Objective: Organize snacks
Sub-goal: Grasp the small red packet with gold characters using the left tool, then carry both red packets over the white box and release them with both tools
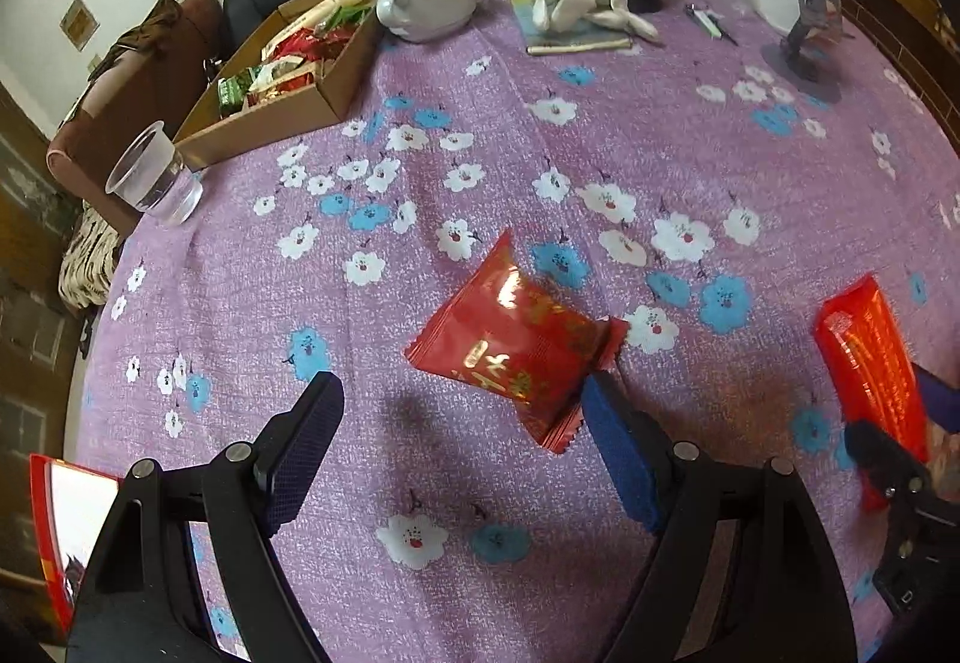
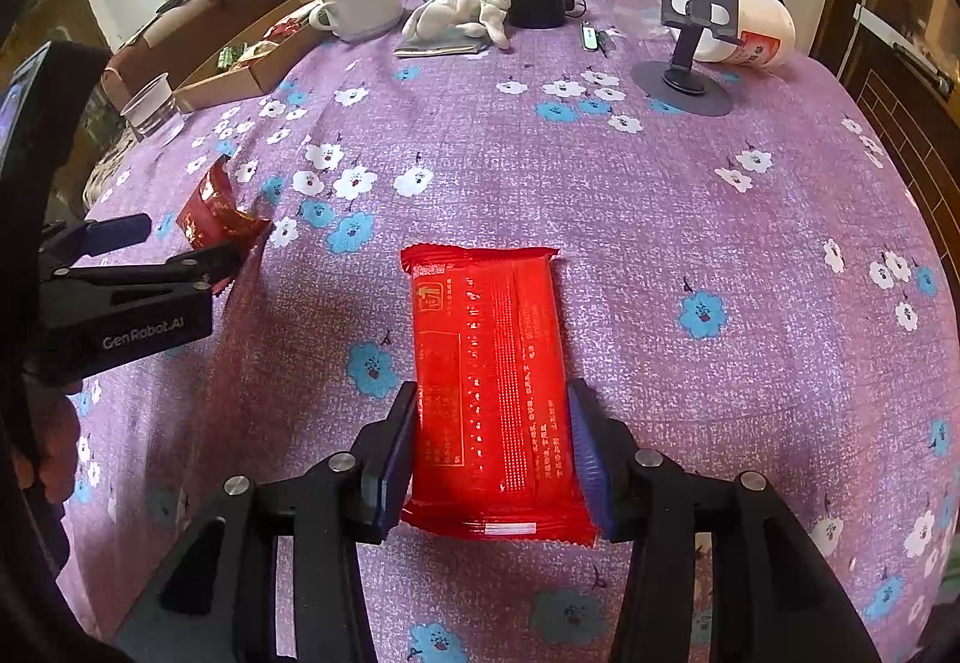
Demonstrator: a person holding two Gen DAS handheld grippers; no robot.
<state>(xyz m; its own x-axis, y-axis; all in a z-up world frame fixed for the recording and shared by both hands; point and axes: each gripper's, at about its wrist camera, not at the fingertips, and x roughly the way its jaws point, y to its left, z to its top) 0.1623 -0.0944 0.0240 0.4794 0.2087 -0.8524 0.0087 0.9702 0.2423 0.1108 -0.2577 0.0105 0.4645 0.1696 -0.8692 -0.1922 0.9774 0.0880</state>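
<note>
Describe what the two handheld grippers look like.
Both the left gripper and right gripper have black angular frames with silver rivets, and jaws faced with dark blue textured pads. The left gripper's body carries white "GenRobot.AI" lettering.

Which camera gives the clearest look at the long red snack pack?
The right wrist view: the long red snack pack lies full length in mid-frame, printed back up, between the right tool's pads. The left wrist view shows it only at the right edge, foreshortened and partly hidden by that tool.
</note>
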